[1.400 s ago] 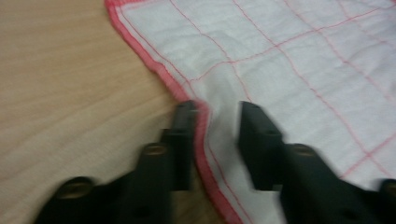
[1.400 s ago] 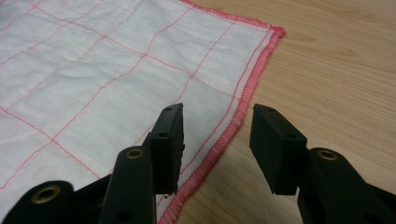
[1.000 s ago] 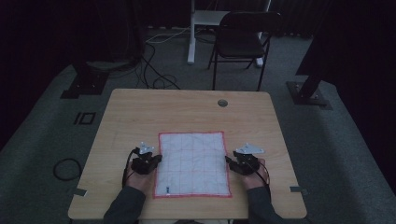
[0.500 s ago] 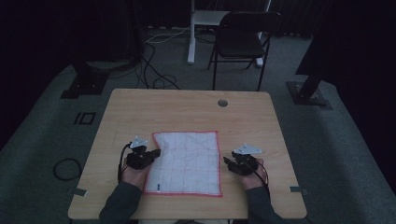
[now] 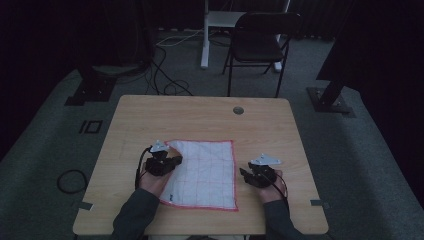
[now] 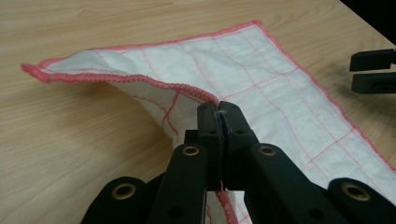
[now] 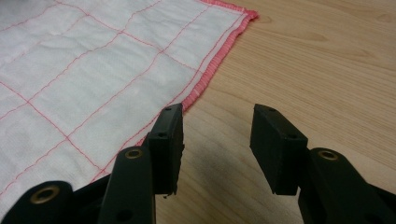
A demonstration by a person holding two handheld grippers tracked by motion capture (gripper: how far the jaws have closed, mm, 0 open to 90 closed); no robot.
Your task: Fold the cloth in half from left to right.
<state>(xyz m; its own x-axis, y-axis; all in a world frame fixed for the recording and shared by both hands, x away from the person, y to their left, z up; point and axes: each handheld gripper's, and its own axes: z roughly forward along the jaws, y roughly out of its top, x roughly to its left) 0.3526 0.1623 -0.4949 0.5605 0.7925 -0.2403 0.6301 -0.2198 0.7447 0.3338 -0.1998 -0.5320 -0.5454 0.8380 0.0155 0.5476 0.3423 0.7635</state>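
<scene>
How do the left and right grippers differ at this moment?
The left gripper is shut on the red-edged white grid cloth, lifting its edge; the right gripper is open, holding nothing. The left sits over the cloth's edge, the right just beside it on the wooden table. Both have black jaws.

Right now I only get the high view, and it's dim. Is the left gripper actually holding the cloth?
Observer: Yes. In the left gripper view the left gripper is shut on the cloth, pinching its pink hem.
Operator: Is the cloth lifted there?
Observer: Yes, the hem rises off the table up to the jaws, and the nearby corner is curled over.
Operator: And the right gripper?
Observer: In its own view the right gripper is open, holding nothing. One jaw sits just over the cloth's edge, the other over bare wood.
</scene>
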